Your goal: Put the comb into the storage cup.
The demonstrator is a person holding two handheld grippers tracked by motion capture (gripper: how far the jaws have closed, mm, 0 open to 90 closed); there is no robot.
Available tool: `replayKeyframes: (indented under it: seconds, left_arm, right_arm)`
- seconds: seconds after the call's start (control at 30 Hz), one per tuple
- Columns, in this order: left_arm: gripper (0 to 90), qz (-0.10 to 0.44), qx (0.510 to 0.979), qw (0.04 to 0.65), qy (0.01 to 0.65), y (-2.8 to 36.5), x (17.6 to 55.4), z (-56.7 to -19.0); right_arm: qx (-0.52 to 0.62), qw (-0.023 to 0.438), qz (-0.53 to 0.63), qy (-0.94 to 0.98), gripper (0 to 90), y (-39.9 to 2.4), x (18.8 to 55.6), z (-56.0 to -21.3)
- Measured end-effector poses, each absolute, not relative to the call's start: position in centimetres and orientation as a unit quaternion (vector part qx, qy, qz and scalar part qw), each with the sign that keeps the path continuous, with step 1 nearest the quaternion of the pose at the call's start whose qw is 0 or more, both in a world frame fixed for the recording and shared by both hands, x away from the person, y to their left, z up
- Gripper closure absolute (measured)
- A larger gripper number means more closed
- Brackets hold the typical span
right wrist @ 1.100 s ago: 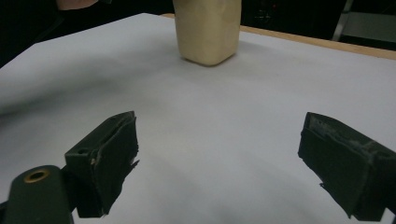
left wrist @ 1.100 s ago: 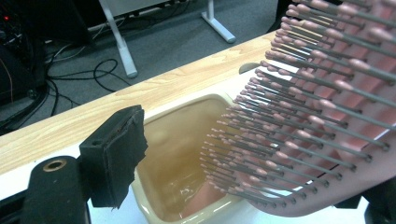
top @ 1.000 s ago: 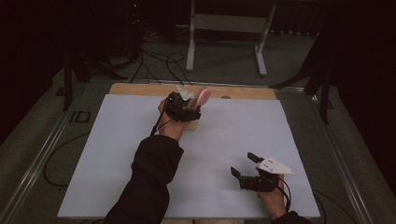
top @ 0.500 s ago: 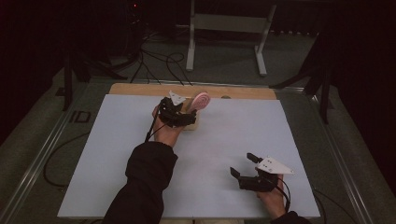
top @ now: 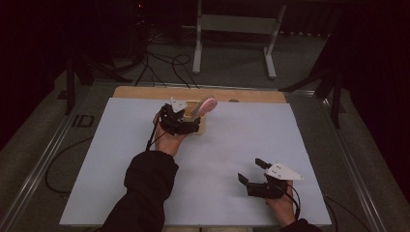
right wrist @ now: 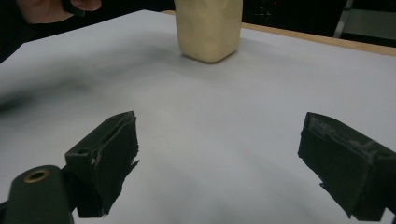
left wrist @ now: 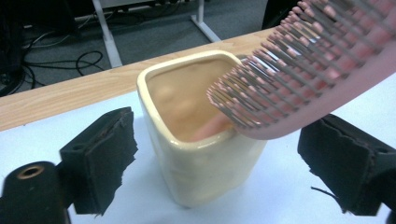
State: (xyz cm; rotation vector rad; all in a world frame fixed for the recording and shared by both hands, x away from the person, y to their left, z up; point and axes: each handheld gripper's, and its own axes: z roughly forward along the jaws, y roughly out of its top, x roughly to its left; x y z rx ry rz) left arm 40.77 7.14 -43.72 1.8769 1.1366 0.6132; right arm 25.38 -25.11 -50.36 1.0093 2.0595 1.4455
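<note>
Brush [left wrist: 317, 70]: we see its handle already inside the cup [left wrist: 196, 140] at the far middle of the surface [top: 121, 159].
Left tongs [top: 181, 121]: just opening, wide either side of the cup, gripping nothing.
Right tongs [top: 251, 171]: wide, empty, near right.
Left: withdrawal, we judge.
Left gripper view: bristles; high view: layout.

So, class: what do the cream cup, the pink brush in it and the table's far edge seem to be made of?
Cream cup: probably glazed ceramic, going by its glossy, thick, rounded rim, though plastic is possible.
Pink brush: likely moulded plastic, with a smooth matte body and thin, stiff bristles.
Table's far edge: wood or wood laminate, showing pale grain lines.
</note>
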Motion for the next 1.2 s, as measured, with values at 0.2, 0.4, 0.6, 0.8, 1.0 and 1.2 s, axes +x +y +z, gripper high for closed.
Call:
replayKeyframes:
  seconds: [0.2,0.4,0.6,0.8,1.0,1.2]
  left_arm:
    - [8.1,0.245,0.751,0.419,0.448,7.6,40.1,-43.9]
    - [4.0,0.244,0.756,0.418,0.44,8.1,39.4,-44.2]
    - [0.6,0.241,0.76,0.42,0.433,8.7,38.7,-44.3]
    - [0.0,0.242,0.758,0.425,0.431,9.5,37.8,-44.8]
    - [0.0,0.237,0.751,0.434,0.438,10.9,36.7,-45.5]
    - [0.0,0.23,0.746,0.44,0.443,12.3,35.7,-46.3]
  right_arm:
    - [0.363,0.213,0.521,0.743,11.6,-25.1,25.4,-50.4]
    - [0.363,0.213,0.521,0.743,11.6,-25.1,25.4,-50.4]
    - [0.363,0.213,0.52,0.743,11.6,-25.1,25.4,-50.4]
    - [0.363,0.214,0.519,0.744,11.6,-25.0,25.4,-50.4]
    - [0.363,0.214,0.519,0.744,11.6,-25.0,25.4,-50.4]
    - [0.362,0.212,0.519,0.745,11.6,-24.9,25.4,-50.4]
